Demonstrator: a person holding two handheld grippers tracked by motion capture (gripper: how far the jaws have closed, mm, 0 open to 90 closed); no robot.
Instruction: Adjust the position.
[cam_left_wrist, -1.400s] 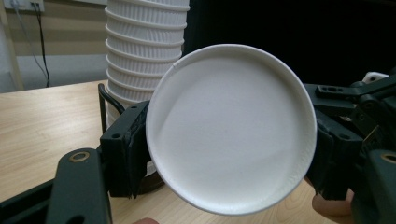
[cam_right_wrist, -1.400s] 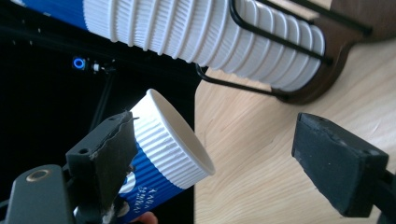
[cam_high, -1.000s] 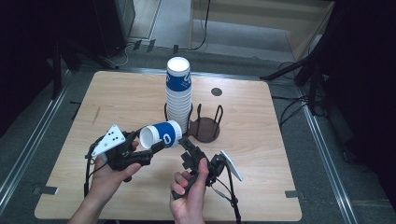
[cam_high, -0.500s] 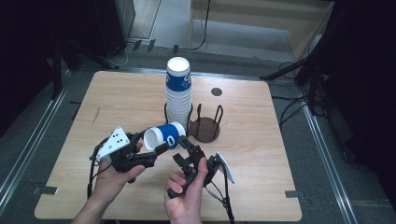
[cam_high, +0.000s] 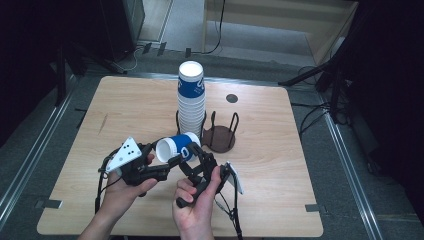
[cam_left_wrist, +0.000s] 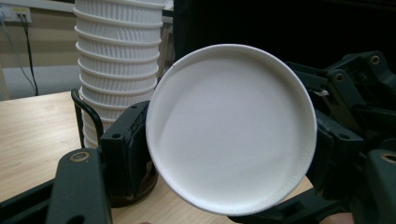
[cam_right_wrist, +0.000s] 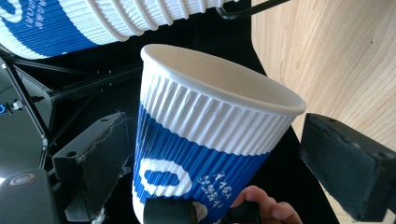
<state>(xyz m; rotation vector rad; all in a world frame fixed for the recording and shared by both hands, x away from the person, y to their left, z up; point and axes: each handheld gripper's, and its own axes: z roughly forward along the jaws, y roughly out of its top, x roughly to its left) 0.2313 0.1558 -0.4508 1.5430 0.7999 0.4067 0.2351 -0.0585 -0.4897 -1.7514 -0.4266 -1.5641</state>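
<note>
A blue and white ribbed paper cup (cam_high: 179, 148) lies sideways in the air over the table's near middle. My left gripper (cam_high: 166, 159) is shut on its rim end. In the left gripper view the cup's white mouth (cam_left_wrist: 229, 126) faces the camera between the two jaws of my left gripper (cam_left_wrist: 229, 149). My right gripper (cam_high: 192, 157) comes at the blue end from the right. In the right gripper view the cup (cam_right_wrist: 201, 140) stands between the wide-apart jaws of my right gripper (cam_right_wrist: 219, 158), with a gap at the right jaw.
A tall stack of the same cups (cam_high: 191, 100) stands upside down at the table's middle, beside a dark round wire holder (cam_high: 220, 137). The stack (cam_left_wrist: 119, 60) rises close behind the held cup. The wooden table (cam_high: 125, 110) has a small dark disc (cam_high: 231, 98) at the back.
Both hands have drifted slightly toward the near edge with the cup. The right gripper stays open beside the cup's blue end.
</note>
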